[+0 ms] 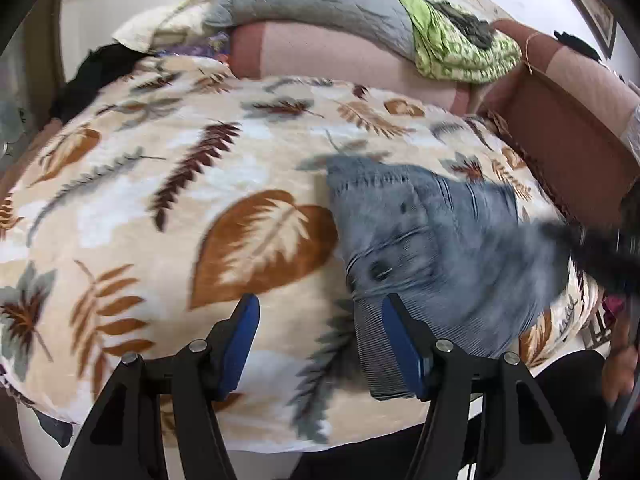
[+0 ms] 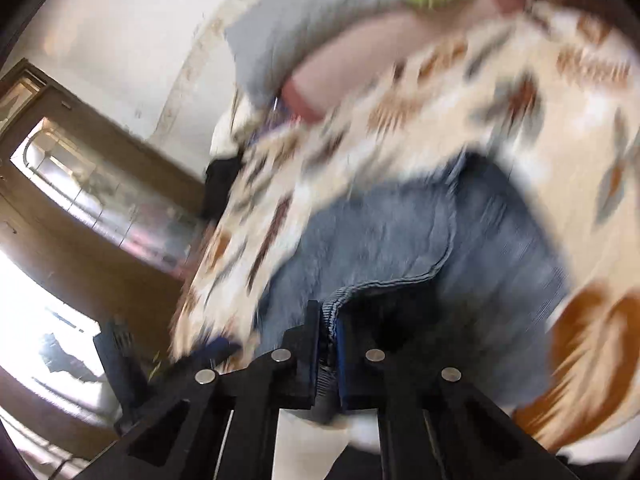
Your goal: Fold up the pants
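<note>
Left gripper: jaws apart, empty, right pad touching jeans hem | Right gripper: clamped on jeans edge | Surface: leaf-print blanket

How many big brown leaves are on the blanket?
2 clear ones in the left wrist view: a big leaf in the middle, beside the jeans, and a smaller leaf near the left edge. The jeans and grippers may hide more.
</note>
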Tool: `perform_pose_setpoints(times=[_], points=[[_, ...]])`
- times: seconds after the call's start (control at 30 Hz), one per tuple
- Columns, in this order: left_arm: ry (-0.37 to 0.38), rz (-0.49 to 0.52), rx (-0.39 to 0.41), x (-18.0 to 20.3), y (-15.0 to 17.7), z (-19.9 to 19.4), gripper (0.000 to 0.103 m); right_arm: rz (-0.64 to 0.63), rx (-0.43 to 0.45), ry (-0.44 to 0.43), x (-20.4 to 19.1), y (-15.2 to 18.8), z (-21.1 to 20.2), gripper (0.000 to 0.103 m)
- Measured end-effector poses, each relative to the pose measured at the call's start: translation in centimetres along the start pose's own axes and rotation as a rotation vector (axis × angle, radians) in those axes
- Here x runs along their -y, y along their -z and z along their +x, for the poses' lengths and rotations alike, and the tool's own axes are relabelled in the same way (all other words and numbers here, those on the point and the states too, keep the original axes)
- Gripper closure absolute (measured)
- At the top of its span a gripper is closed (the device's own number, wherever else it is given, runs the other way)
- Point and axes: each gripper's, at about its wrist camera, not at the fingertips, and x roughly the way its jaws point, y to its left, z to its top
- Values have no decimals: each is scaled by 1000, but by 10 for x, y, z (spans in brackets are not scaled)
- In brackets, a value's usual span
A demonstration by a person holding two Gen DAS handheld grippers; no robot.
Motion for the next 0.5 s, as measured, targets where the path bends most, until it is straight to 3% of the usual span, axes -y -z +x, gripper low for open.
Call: perform_pose_setpoints(times=[0.17,0.27,0.43,0.5], points=[[44,85,-13,43,-6,12,38,-6,110,188,44,-50,-9,96],[52,146,-20,70,-9,18,38,68,44,238,82,-57,7,96],[-6,211,-61,90,-11,40,38,92,-233,319,110,-33,54,92],[3,176,-96,83,-13,42,38,111,-210,307,109,-37,46,92]])
